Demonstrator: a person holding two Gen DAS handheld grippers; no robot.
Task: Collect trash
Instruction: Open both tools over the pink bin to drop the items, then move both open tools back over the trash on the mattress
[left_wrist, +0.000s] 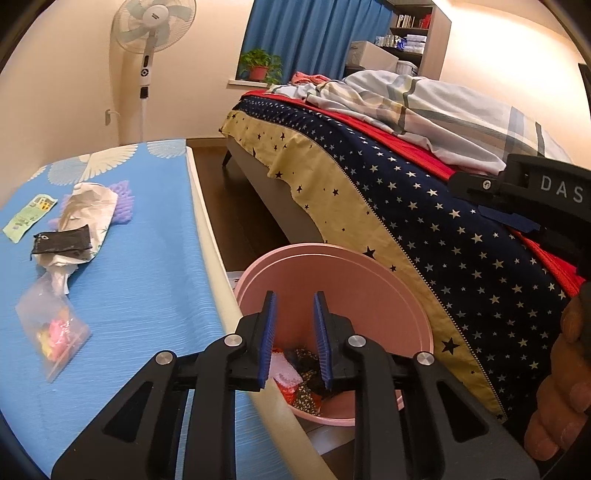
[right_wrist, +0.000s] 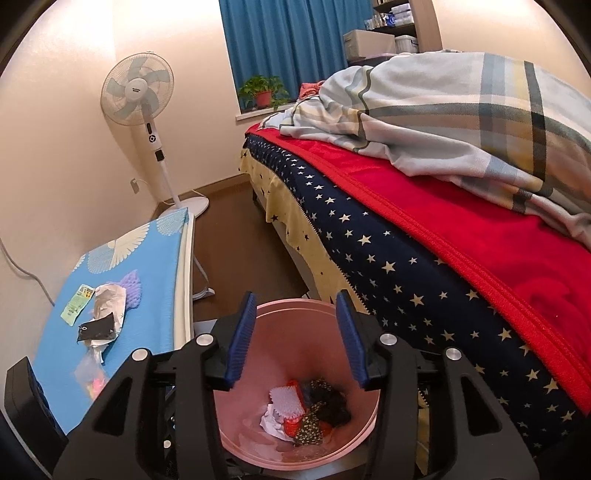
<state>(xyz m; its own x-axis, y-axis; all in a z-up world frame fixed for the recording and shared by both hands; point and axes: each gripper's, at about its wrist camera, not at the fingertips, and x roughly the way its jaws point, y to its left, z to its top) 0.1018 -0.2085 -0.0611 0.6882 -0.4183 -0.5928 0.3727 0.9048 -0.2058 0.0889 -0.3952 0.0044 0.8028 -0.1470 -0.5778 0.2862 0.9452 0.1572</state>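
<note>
Both grippers empty over the bin
Left gripper (left_wrist: 294, 325) and right gripper (right_wrist: 297, 336), jaws spread, hang above the pink bin (right_wrist: 258, 369); remaining wrappers (left_wrist: 79, 221) lie left on the table (left_wrist: 147, 258), nearer the left.

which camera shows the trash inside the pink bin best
The right wrist view: it looks down into the bin, with the trash in plain sight. In the left wrist view the left gripper hides most of it.

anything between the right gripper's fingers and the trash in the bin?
Nothing. In the right wrist view the open right gripper hangs over the pink bin, only bare bin wall above the trash.
</note>
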